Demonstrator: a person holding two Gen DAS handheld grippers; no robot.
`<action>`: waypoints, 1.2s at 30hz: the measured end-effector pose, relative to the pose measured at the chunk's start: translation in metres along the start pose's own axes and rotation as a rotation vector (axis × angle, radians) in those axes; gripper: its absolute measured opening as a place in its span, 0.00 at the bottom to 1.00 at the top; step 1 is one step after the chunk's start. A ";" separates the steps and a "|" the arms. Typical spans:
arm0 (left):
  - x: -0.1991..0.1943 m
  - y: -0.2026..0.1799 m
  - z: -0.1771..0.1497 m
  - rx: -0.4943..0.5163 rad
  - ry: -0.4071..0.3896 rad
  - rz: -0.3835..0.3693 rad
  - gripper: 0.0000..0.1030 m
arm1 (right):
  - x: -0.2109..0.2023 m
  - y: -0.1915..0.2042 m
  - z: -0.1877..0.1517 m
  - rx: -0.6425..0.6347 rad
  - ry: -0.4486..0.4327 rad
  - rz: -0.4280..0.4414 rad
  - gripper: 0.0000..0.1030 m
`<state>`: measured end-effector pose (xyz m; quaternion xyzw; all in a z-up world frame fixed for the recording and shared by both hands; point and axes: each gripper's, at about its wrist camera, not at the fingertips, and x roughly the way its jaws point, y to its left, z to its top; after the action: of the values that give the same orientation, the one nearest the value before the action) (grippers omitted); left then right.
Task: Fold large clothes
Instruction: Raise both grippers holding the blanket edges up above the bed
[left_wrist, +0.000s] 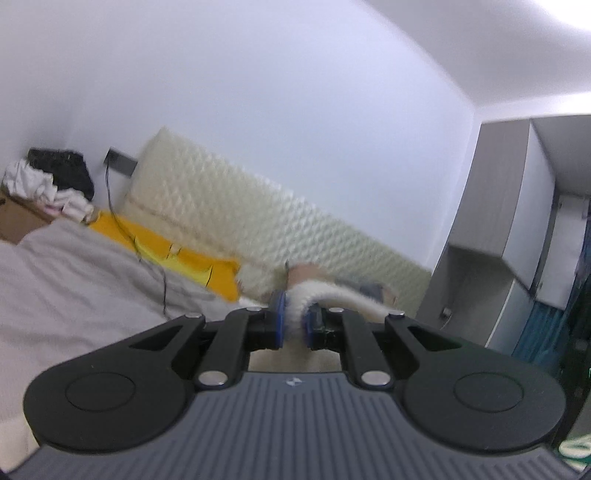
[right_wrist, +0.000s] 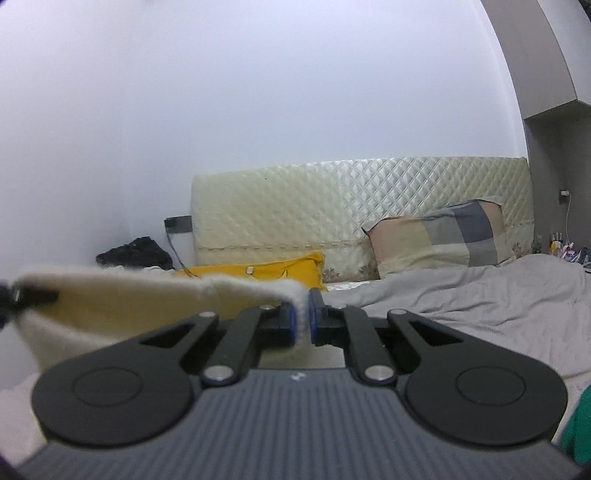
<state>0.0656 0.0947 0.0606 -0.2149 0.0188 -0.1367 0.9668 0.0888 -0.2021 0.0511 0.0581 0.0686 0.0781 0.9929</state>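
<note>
A cream fleece garment (left_wrist: 334, 295) is pinched between the blue pads of my left gripper (left_wrist: 295, 323), which is shut on its edge; the cloth arcs off to the right. In the right wrist view the same cream garment (right_wrist: 110, 301) stretches to the left as a raised band, and my right gripper (right_wrist: 303, 317) is shut on its near corner. A dark tip at the far left edge (right_wrist: 33, 295) holds the band's other end. Both grippers are lifted above the grey bed sheet (right_wrist: 480, 306). The rest of the garment hangs below the grippers, out of sight.
A quilted cream headboard (right_wrist: 332, 206) stands against the white wall. A yellow pillow (right_wrist: 258, 273) and a patchwork pillow (right_wrist: 439, 240) lie at the bed's head. Dark and white clothes (left_wrist: 62, 173) are piled on a box beside the bed. A grey wardrobe (left_wrist: 517, 221) stands right.
</note>
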 end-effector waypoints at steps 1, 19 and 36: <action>-0.002 -0.004 0.007 0.010 -0.011 0.003 0.11 | -0.003 0.000 0.002 0.015 0.038 0.016 0.09; -0.023 0.001 -0.056 -0.036 0.128 0.079 0.12 | -0.052 -0.019 -0.051 0.168 0.142 -0.041 0.09; 0.174 -0.001 0.126 0.135 0.048 0.076 0.12 | 0.132 -0.029 0.127 0.045 0.101 0.006 0.08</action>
<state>0.2444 0.0982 0.1795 -0.1452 0.0406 -0.1061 0.9829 0.2406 -0.2222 0.1554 0.0764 0.1201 0.0823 0.9864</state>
